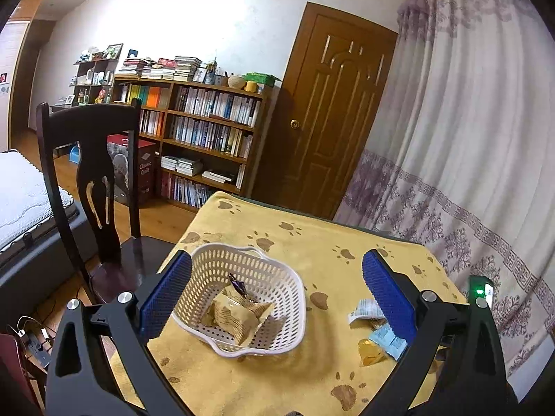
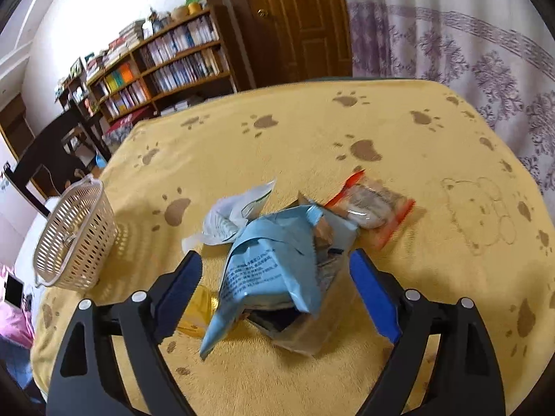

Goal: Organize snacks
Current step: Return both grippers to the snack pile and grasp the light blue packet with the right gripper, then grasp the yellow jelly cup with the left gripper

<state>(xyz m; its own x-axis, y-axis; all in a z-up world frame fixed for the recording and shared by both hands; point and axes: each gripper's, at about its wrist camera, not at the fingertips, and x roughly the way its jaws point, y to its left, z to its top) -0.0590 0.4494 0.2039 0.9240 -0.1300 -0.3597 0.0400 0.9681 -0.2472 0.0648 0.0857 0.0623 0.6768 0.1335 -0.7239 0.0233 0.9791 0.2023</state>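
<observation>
**Two Claws Spread, Snacks Split Between Basket and Cloth**

While hanging over the table with blue ribbed pads set wide apart: left gripper (image 1: pixel 277 298), empty, framing one white plastic basket (image 1: pixel 291 277) of perforated lattice walls and wavy rim. Lying inside that basket: one tan crinkled wrapper (image 1: pixel 239 315), pillow-shaped, plus a second darker purple-tipped wrapper (image 1: pixel 239 282) half hidden behind it. Standing near the table's left edge, next to a dark wooden chair (image 1: pixel 90 180), with bare cloth open on the far and right sides.

Likewise spread and gripping nothing: right gripper (image 2: pixel 275 274), black arms either side of a loose heap. Counted in the heap: one pale blue foil packet (image 2: pixel 274 263), creased and printed; one white crumpled wrapper (image 2: pixel 236 215) touching its far-left side; one clear packet with orange-red edges (image 2: pixel 374 208), blurred, just beyond to the right; one small glossy yellow piece (image 2: pixel 197 308) beside the left pad; something brownish and flat beneath the blue packet, too blurred to name.

Underneath everything: a yellow towelling cloth (image 2: pixel 312 131), soft-napped, printed with brown paw marks and a faint bear outline. Wide clear cloth between heap and basket, and toward the far edge. Beyond: bookcase (image 1: pixel 208 131), brown door (image 1: pixel 333 111), patterned curtain (image 1: pixel 468 138).
</observation>
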